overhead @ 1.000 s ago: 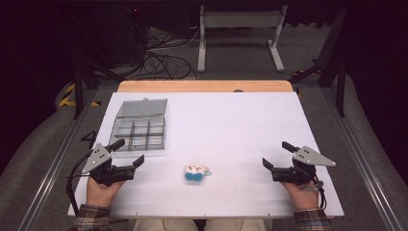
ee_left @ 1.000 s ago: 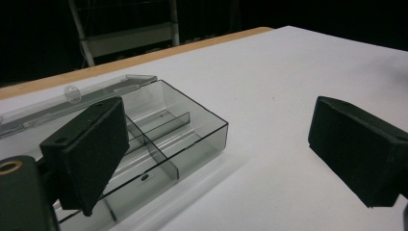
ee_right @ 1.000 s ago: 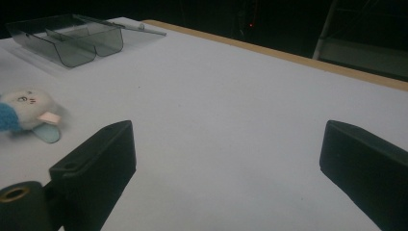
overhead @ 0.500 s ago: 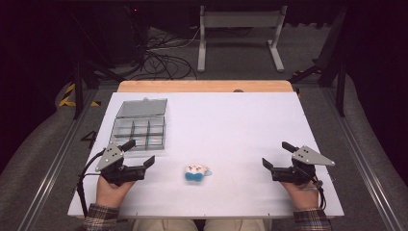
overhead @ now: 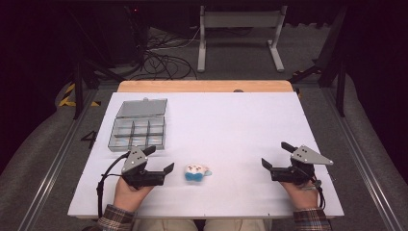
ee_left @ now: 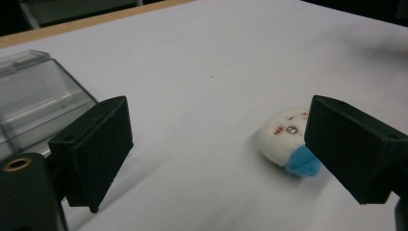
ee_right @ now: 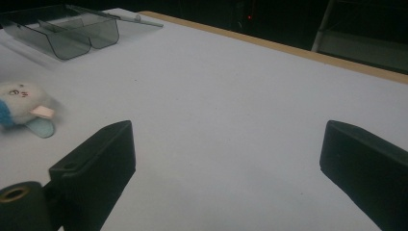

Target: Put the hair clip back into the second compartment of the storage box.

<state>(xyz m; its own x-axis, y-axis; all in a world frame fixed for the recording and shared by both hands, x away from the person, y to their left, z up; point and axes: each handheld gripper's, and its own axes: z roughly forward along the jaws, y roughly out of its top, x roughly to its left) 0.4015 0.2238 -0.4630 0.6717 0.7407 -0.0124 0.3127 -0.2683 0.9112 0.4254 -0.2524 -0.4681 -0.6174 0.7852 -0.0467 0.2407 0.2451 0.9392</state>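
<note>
White table (overhead: 231, 125), small white-and-blue plush toy (ee_left: 287, 143) partly behind the wide-open left gripper (ee_left: 219, 149); right gripper (overhead: 279, 155) likewise spread.

One plush toy (overhead: 197, 172); one organizer box (overhead: 138, 125)

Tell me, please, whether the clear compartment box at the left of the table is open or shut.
Open: the clear compartment box has its lid swung back flat behind it, leaving the compartments uncovered; whether they hold anything cannot be told.
</note>
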